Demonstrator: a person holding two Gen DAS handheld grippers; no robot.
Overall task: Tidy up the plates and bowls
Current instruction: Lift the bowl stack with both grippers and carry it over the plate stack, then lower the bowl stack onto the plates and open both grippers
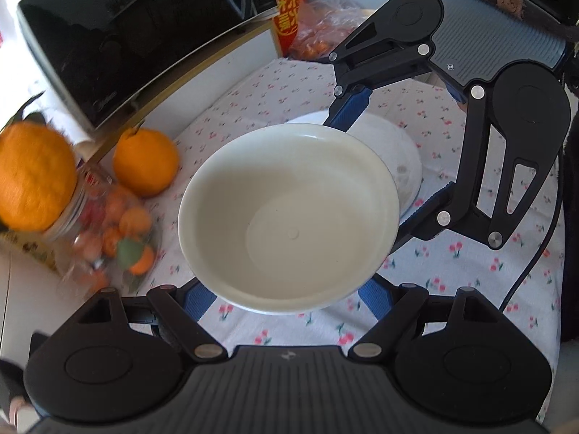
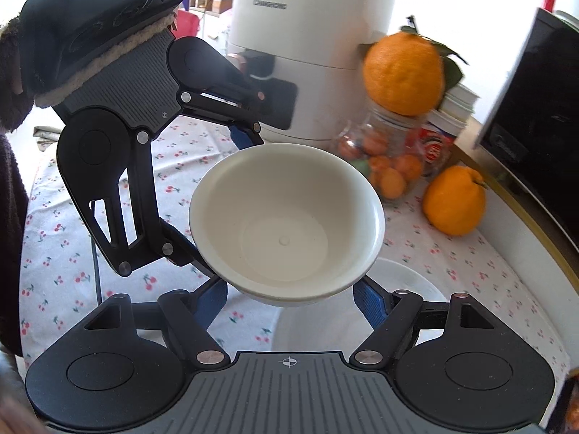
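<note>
**Bowl lifted by both tongs, plate waiting below**

While you hold the white bowl point(image 1: 289, 217) up off the surface point(image 1: 470, 289), both tongs are on it. Your left tongs point(image 1: 289, 294) are spread wide, blue fingers point(image 1: 197, 298) flanking the bowl's base at either side; looks like they cradle it, but the contact is hidden under the bowl, so a real squeeze can't be confirmed. Your right tongs point(image 2: 289, 296) show the same: spread around the bowl point(image 2: 286, 217), pads out of sight beneath it.

Bowl location: in the air, upright, empty, over the cherry-print cloth. A white plate point(image 1: 394, 155) lies flat on the surface just behind and below it; in the right wrist view the plate point(image 2: 412, 282) sits beneath the bowl's near edge.

Progress, judged: mid-task. Bowl is picked up but not set down. Likely left: lower it onto the plate, release both tongs. No other dishes visible to sort.

Clutter nearby: jar of small oranges point(image 2: 383, 166), loose orange point(image 2: 454, 202), microwave point(image 1: 119, 36), white appliance point(image 2: 311, 36). Keep clear of the jar.
</note>
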